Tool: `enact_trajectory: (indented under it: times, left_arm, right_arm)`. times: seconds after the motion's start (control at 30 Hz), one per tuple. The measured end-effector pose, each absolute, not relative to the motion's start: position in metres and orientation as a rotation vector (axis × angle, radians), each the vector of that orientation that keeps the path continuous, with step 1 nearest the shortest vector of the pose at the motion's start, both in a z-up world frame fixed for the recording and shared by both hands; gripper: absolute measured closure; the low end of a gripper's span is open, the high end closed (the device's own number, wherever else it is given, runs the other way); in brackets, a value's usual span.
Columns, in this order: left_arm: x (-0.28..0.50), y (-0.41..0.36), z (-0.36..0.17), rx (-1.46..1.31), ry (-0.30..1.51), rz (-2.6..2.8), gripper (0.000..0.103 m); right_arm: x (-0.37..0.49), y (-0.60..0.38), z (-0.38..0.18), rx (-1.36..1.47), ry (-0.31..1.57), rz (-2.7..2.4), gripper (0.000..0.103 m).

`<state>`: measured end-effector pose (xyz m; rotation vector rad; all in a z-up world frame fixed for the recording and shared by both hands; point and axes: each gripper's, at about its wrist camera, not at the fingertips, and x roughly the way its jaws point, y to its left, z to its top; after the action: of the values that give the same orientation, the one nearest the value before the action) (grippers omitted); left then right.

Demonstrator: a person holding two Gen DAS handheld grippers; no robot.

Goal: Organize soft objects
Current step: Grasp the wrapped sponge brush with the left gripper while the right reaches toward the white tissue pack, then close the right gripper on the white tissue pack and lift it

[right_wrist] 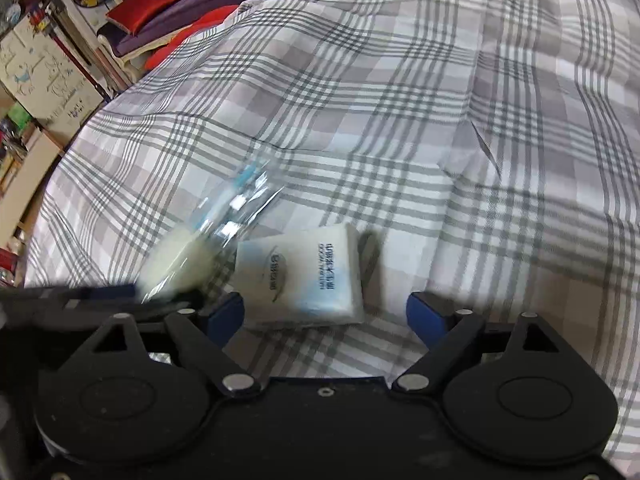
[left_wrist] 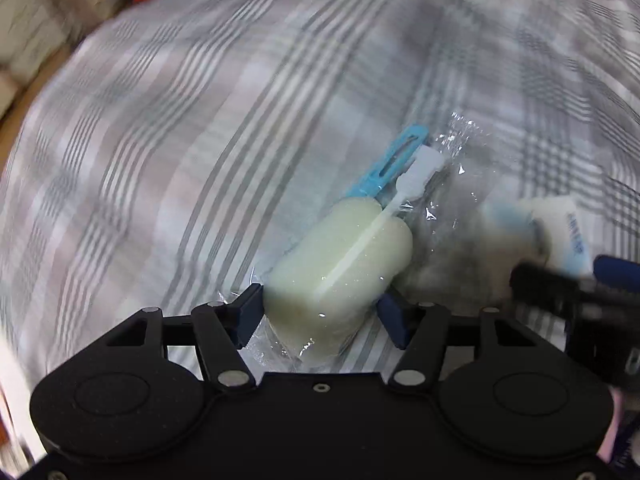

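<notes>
Left claw (left_wrist: 320, 312): two blue pads sit against either side of a pale foam sponge brush (left_wrist: 340, 264) sealed in a clear plastic wrapper; the pads look pressed into the foam, so this reads as a grip.
Right claw (right_wrist: 325, 314): jaws spread wide and holding nothing, hovering low over a white tissue pack (right_wrist: 300, 276) that lies between and just ahead of the pads without touching them.
Sponge brush: cream foam head nearest the left claw, with a light blue handle and a white handle pointing away from it, all inside the crinkled wrapper.
Tissue pack: flat, white with blue print, lying just beside the sponge brush.
Surface: both items rest on a bed covered by a grey and white plaid duvet (right_wrist: 400, 120).
Progress: early, by my judgement; the sponge brush is only just taken and looks still low on the duvet, the tissue pack is not yet picked up, and no sorted pile or container shows.
Left to do: probably lifting both items and setting them in a tidy place.
Hard to see: the left view is smeared by motion, so whether the sponge has left the duvet is unclear; the sponge is a blur in the right view; the person's hands are out of sight.
Background: red cushion (right_wrist: 144, 6) on a purple sofa, far left.
</notes>
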<state>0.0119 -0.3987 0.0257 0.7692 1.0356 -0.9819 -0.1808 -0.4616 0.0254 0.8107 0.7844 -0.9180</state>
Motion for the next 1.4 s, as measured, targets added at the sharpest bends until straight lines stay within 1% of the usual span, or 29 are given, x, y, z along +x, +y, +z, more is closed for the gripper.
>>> enact_trajectory:
  times: [0.07, 0.13, 0.2, 0.23, 0.27, 0.33, 0.4, 0.43, 0.47, 0.53, 0.6, 0.63, 0.67, 0.73, 0.8, 0.87, 1.0, 1.03, 1.2, 1.27, 1.37, 1.4]
  left_arm:
    - [0.016, -0.388, 0.027, 0.77, 1.062, -0.933, 0.045]
    - [0.018, -0.377, 0.029, 0.757, 1.089, -0.911, 0.045]
    - [0.018, -0.367, 0.03, 0.746, 1.12, -0.893, 0.045]
    - [0.017, -0.363, 0.03, 0.742, 1.129, -0.891, 0.045]
    - [0.016, -0.359, 0.031, 0.742, 1.136, -0.889, 0.044]
    - [0.013, -0.353, 0.031, 0.747, 1.15, -0.884, 0.044]
    - [0.009, -0.349, 0.031, 0.75, 1.163, -0.891, 0.043]
    - [0.008, -0.348, 0.03, 0.752, 1.167, -0.894, 0.043]
    - [0.007, -0.348, 0.029, 0.758, 1.169, -0.9, 0.042]
    - [0.006, -0.349, 0.027, 0.774, 1.169, -0.89, 0.038]
    - [0.008, -0.349, 0.026, 0.764, 1.175, -0.892, 0.038]
    - [0.009, -0.349, 0.026, 0.761, 1.175, -0.897, 0.037]
    - [0.009, -0.349, 0.026, 0.757, 1.176, -0.902, 0.037]
    - [0.011, -0.348, 0.026, 0.753, 1.179, -0.916, 0.037]
    - [0.013, -0.346, 0.025, 0.762, 1.173, -0.938, 0.034]
    - [0.023, -0.344, 0.021, 0.762, 1.168, -0.954, 0.033]
    - [0.029, -0.341, 0.02, 0.748, 1.159, -0.983, 0.031]
    - [0.029, -0.339, 0.021, 0.743, 1.157, -0.992, 0.031]
    - [0.033, -0.336, 0.024, 0.719, 1.162, -1.026, 0.03]
    - [0.035, -0.335, 0.024, 0.706, 1.162, -1.043, 0.029]
    - [0.027, -0.33, 0.034, 0.695, 1.152, -1.064, 0.027]
    - [0.026, -0.33, 0.035, 0.694, 1.15, -1.068, 0.025]
  right_arm:
    - [-0.176, -0.459, 0.025, 0.788, 0.797, -0.923, 0.009]
    - [-0.171, -0.457, 0.023, 0.751, 0.835, -0.939, 0.013]
    - [-0.171, -0.457, 0.022, 0.746, 0.857, -0.928, 0.022]
    - [-0.172, -0.457, 0.023, 0.747, 0.856, -0.917, 0.037]
    - [-0.174, -0.456, 0.026, 0.746, 0.856, -0.904, 0.04]
    - [-0.179, -0.456, 0.029, 0.745, 0.88, -0.914, 0.042]
    - [-0.183, -0.458, 0.031, 0.769, 0.929, -0.919, 0.051]
    - [-0.186, -0.457, 0.032, 0.785, 0.955, -0.926, 0.083]
    - [-0.189, -0.458, 0.032, 0.787, 0.992, -0.955, 0.1]
    - [-0.194, -0.46, 0.031, 0.793, 1.021, -0.987, 0.099]
    - [-0.201, -0.467, 0.03, 0.848, 1.015, -0.952, 0.091]
    - [-0.206, -0.472, 0.031, 0.888, 0.993, -0.923, 0.075]
    - [-0.212, -0.477, 0.032, 0.925, 0.967, -0.897, 0.052]
    - [-0.221, -0.485, 0.037, 0.945, 0.914, -0.879, 0.037]
    - [-0.228, -0.489, 0.043, 0.914, 0.881, -0.93, 0.03]
    - [-0.233, -0.492, 0.046, 0.904, 0.847, -0.969, 0.015]
    - [-0.232, -0.497, 0.045, 0.936, 0.775, -0.935, 0.005]
    - [-0.23, -0.495, 0.045, 0.937, 0.758, -0.932, 0.0]
    - [-0.206, -0.485, 0.033, 0.937, 0.656, -0.978, 0.0]
    - [-0.193, -0.487, 0.022, 0.925, 0.702, -0.993, 0.0]
    - [-0.176, -0.484, 0.02, 0.787, 0.803, -0.991, 0.001]
    - [-0.173, -0.483, 0.02, 0.748, 0.825, -1.0, 0.002]
